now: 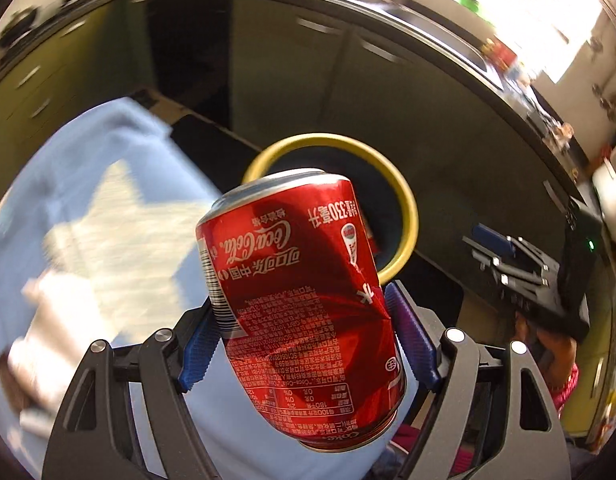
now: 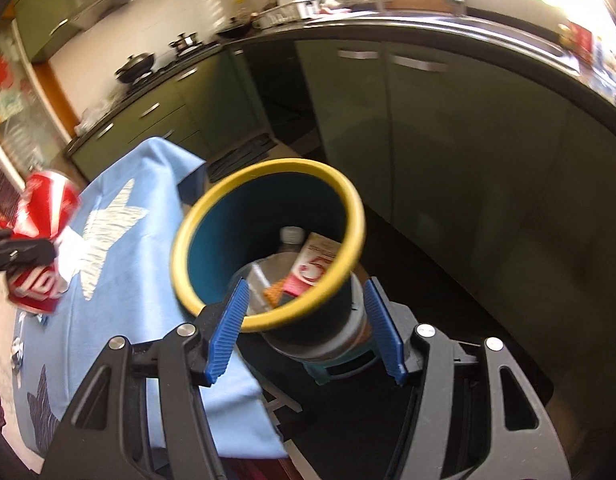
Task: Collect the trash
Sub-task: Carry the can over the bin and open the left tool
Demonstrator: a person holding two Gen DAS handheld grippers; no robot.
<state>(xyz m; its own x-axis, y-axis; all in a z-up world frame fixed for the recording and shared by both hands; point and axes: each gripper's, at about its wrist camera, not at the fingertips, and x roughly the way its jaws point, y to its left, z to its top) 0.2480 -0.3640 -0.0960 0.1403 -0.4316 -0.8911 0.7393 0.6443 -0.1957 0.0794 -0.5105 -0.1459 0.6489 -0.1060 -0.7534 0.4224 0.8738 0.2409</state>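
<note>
In the left wrist view, the left tool (image 1: pixel 308 344) is clamped on a dented red cola can (image 1: pixel 295 304), its blue pads (image 1: pixel 197 354) pressing the can's lower half from both sides. The can stands tilted, with its top towards 11 o'clock. Behind it, at about 1 o'clock from the can, shows the yellow rim of the bin (image 1: pixel 404 200). The can is not over the opening yet; it hangs above the light blue cloth (image 1: pixel 87 184) that covers the desk. The grip sits low on a crumpled, slick wall, so I judge the can could pivot or slide out if it is swung quickly. The picture is blurred, which suggests fast motion. At 3 o'clock the right tool (image 1: pixel 520 264) is visible.

In the right wrist view, the bin (image 2: pixel 211 240) sits between the right tool's (image 2: pixel 305 332) blue pads (image 2: pixel 227 332), which appear to press its dark body just under the yellow rim, though contact on the far side is hard to confirm. Inside lie a plastic bottle (image 2: pixel 289 248) and a red-and-white carton (image 2: pixel 316 264). The can (image 2: pixel 43 232) is at 9 o'clock, well apart from the opening. The bin leans, mouth towards the camera. A pinch on a round wall may let it rotate or tip, spilling what is already collected. A can released early would land on the cloth or strike the rim and bounce off.
</note>
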